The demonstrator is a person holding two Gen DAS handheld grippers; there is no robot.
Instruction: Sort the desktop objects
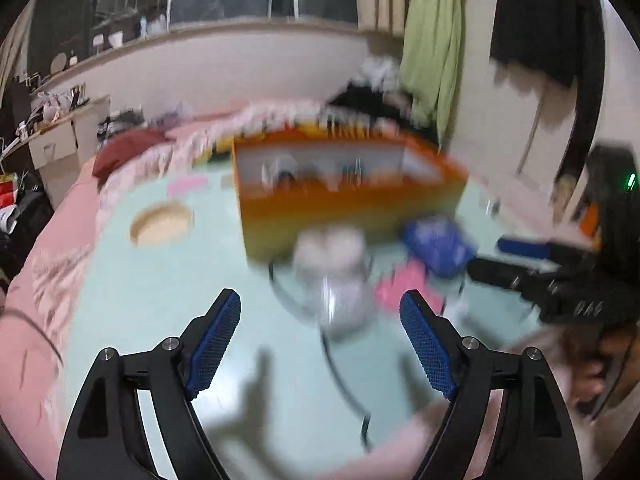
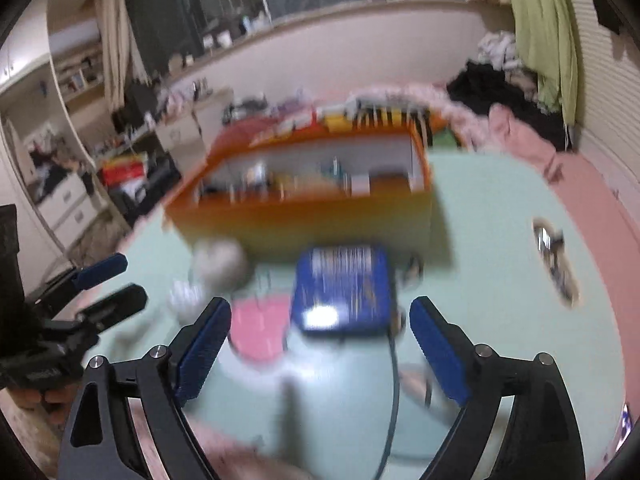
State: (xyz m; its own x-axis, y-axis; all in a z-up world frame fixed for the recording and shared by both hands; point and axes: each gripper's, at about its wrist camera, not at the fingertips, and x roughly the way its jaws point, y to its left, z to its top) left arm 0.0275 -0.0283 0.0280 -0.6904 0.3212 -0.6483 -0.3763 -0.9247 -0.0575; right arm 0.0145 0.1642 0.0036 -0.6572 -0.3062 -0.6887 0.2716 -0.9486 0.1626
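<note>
Both views are motion-blurred. An orange storage box (image 1: 348, 204) with items inside stands on the pale green table (image 1: 160, 288); it also shows in the right wrist view (image 2: 308, 216). A grey-white rounded object (image 1: 340, 280) lies before my open, empty left gripper (image 1: 320, 320). A blue packet (image 2: 344, 288) lies just ahead of my open, empty right gripper (image 2: 320, 320), with a pink pad (image 2: 260, 328) to its left. A black cable (image 2: 394, 380) runs under the packet. The right gripper also shows in the left wrist view (image 1: 516, 260), and the left gripper in the right wrist view (image 2: 108, 284).
A round wooden dish (image 1: 162, 226) and a pink slip (image 1: 186, 184) lie at the table's left. A small metallic object (image 2: 554, 256) lies at the right. A pink bed (image 1: 48, 264) surrounds the table. Clothes and cluttered shelves stand behind.
</note>
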